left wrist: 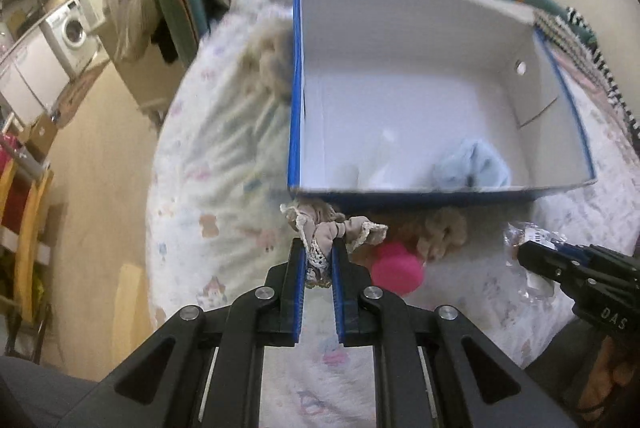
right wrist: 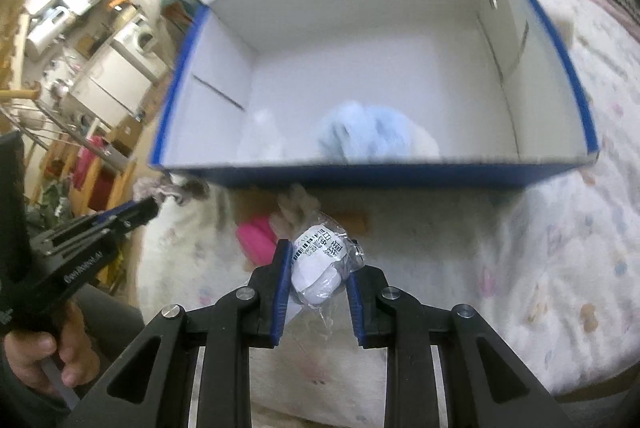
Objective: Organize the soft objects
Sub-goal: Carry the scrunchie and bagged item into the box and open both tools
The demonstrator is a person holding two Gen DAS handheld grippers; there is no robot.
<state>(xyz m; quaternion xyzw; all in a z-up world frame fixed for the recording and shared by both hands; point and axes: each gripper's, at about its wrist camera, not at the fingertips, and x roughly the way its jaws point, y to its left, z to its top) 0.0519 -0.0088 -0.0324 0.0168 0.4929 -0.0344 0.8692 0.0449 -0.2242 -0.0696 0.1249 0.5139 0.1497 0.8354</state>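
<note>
**Q:** What does each tool carry, and how does it lie?

**A:** The left gripper (left wrist: 319, 248) is clamped on a beige lace-trimmed scrunchie (left wrist: 336, 230), which bunches out past the fingertips. The right gripper (right wrist: 318, 260) is closed around a white item in a clear labelled bag (right wrist: 320, 264), its label facing up.

**Q:** Where does the receptacle lie from the tools?

**A:** The blue box (left wrist: 294, 100), white inside, stands straight ahead of both grippers on the patterned bedspread (left wrist: 224, 148), open side up. Its near wall runs crosswise to the fingers, so each load must apparently rise over that wall and go forward. The left gripper's scrunchie appears almost at the wall; the right gripper sits a little farther back.

**Q:** What else lies nearby?

**A:** A pale blue soft item (right wrist: 360, 132) already rests inside by the near wall. A pink object (left wrist: 396, 270) and a tan scrunchie (left wrist: 444, 232) remain on the bed between the grippers.
</note>
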